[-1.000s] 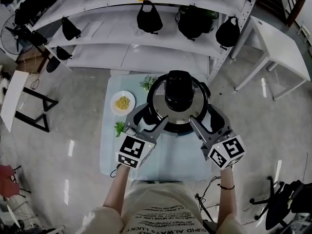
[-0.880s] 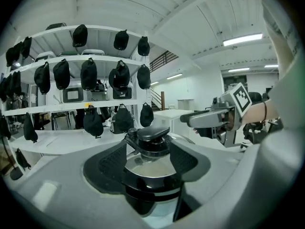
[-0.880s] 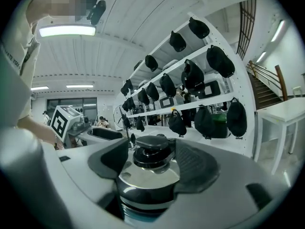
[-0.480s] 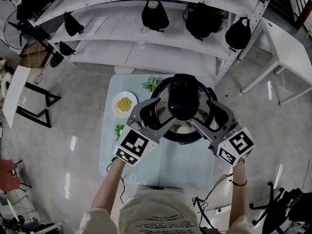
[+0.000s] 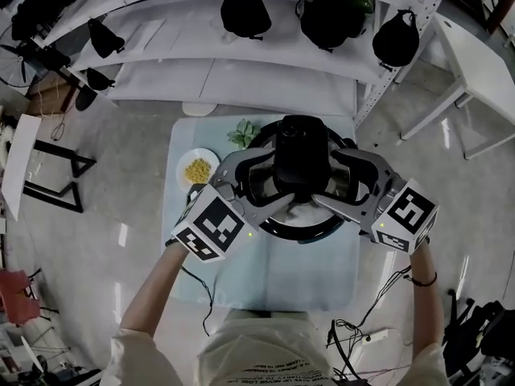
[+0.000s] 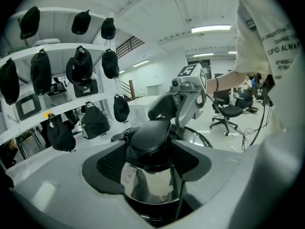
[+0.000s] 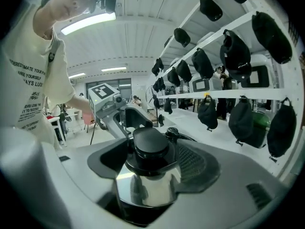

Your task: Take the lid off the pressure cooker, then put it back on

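The pressure cooker lid, steel with a big black knob, hangs lifted above the black cooker body on the pale blue table. My left gripper is shut on the lid's left edge and my right gripper on its right edge. In the left gripper view the lid fills the space between the jaws of the left gripper, with the other gripper behind it. The right gripper view shows the same lid clasped by the right gripper. Most of the cooker's opening is hidden under the lid.
A white plate of yellow food and some greens lie on the table left of the cooker. White shelves with black bags stand behind it. A white side table is at the right. Cables trail at the table's front.
The lid sat on the cooker a second ago. Both grippers have since lifted it upward together, and the cooker's rim now shows beneath it.
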A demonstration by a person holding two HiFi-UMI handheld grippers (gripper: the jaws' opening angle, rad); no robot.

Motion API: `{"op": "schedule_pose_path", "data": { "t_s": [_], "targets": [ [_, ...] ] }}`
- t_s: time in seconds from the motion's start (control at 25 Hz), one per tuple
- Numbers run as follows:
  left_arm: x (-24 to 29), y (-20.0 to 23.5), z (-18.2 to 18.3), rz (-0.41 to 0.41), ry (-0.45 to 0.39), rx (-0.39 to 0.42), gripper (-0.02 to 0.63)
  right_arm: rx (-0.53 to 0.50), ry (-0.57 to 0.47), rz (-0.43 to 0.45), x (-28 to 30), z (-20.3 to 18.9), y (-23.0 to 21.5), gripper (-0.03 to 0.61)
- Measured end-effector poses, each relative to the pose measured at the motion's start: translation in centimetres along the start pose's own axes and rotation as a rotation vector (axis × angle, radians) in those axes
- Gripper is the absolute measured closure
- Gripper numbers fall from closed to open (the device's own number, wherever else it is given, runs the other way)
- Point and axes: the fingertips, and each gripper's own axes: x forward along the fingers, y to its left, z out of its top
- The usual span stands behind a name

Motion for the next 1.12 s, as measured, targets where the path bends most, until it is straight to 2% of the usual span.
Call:
{"op": "schedule_pose_path", "data": {
  "t_s": [0.16,0.48,0.76,1.12],
  "targets": [
    [0.8,-0.3,0.0,-0.068,0.017,0.028,0.331,-0.029,0.052,0.057,0.6,-0.3,-0.2,0.275],
    [2.2,-0.3,0.7,-0.151,0.021,0.076,0.331,-0.063,0.09,0.128,1.6,0.0,-0.3,0.276],
    [2.2,-0.5,0.6,-0.212,0.018,0.075,0.333,-0.088,0.148,0.196,2.7,-0.8,0.2,0.276],
    [2.2,-0.5,0.8,-0.212,-0.019,0.07,0.333,-0.108,0.183,0.24,2.8,-1.0,0.5,0.301]
  ]
}}
